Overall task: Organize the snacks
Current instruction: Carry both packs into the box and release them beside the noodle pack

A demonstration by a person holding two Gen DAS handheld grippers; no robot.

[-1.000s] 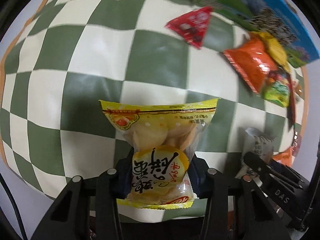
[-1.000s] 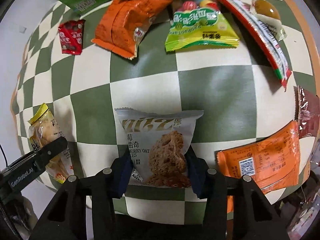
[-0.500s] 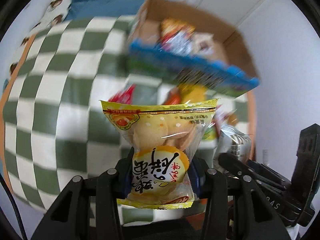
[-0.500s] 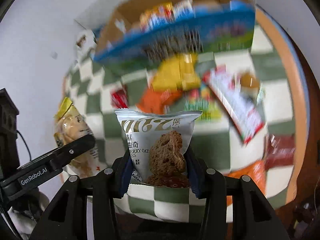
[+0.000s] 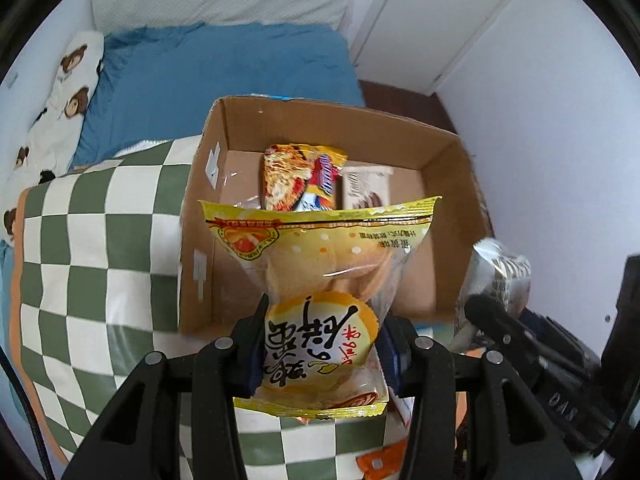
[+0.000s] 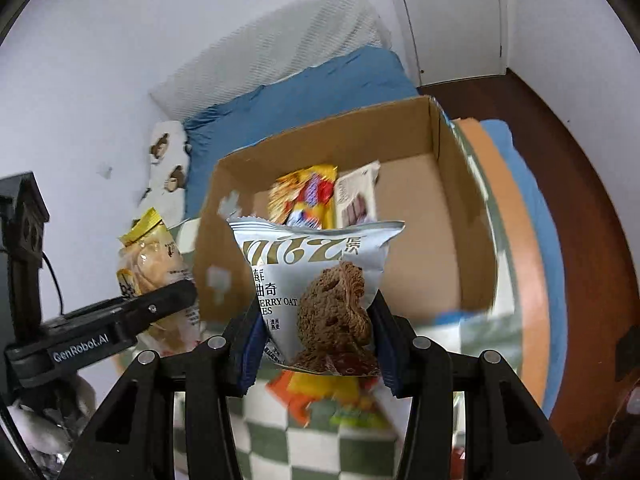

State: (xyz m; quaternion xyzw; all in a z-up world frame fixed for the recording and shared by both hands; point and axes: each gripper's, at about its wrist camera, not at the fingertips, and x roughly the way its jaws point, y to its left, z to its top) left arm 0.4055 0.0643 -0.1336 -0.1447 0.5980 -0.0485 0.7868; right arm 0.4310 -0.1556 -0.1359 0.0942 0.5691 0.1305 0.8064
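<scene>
Yellow clear-windowed pastry packet (image 5: 320, 276) pinched in left gripper (image 5: 322, 350), jaws closed on its lower half; silver oat-cookie pouch (image 6: 316, 280) clamped likewise in right gripper (image 6: 318, 344). Both lifted off green-and-white checked cloth (image 5: 100, 248) a second ago, now held just short of near wall of open brown cardboard box (image 5: 448, 168). Inside, at far wall, orange-yellow snack bag (image 5: 296, 180) and pale wafer pack (image 5: 366, 184). Release over box floor likely next.
</scene>
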